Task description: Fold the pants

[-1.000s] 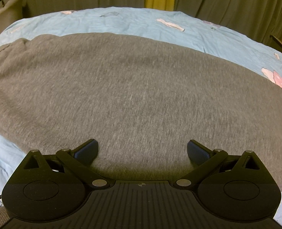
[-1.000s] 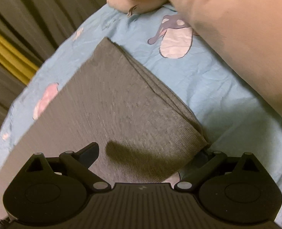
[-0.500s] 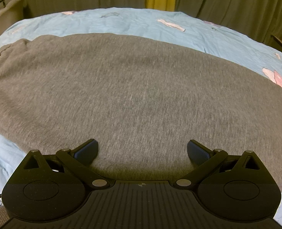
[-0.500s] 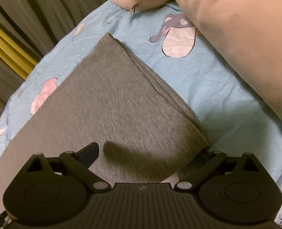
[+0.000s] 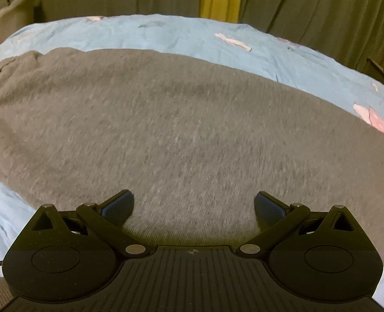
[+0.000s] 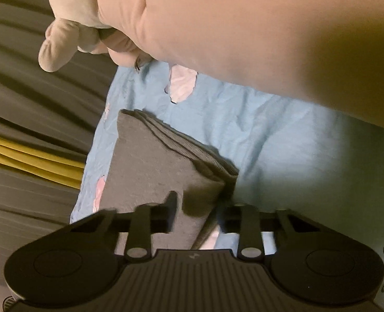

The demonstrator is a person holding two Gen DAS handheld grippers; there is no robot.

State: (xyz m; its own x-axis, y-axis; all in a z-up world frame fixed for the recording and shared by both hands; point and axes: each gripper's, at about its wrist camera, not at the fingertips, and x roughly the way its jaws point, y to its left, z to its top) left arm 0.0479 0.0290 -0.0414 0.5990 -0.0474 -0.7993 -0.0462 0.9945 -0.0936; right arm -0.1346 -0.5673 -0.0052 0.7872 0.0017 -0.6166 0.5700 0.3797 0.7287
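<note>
1. The left hand-held gripper [image 5: 194, 205] is hovering low over the pants [image 5: 181, 130], its fingers [image 5: 119, 204] spread wide apart with nothing between them.
2. The right hand-held gripper [image 6: 199, 208] is sitting tilted at a corner of the pants [image 6: 153, 166], its jaws drawn in and pinching the stacked layers there.
3. A sleeved arm [image 6: 256, 33] in pale cloth is crossing above the right gripper.
4. The pants are lying flat across the middle of the bed [image 5: 192, 33], reaching close to its near edge; bare blue sheet is showing along the far edge and beside the gripped corner.
5. The pants are grey ribbed knit with a layered folded edge; the sheet is wrinkled, with pink prints. Dark curtains [image 5: 308, 5] are hanging past the far edge.
</note>
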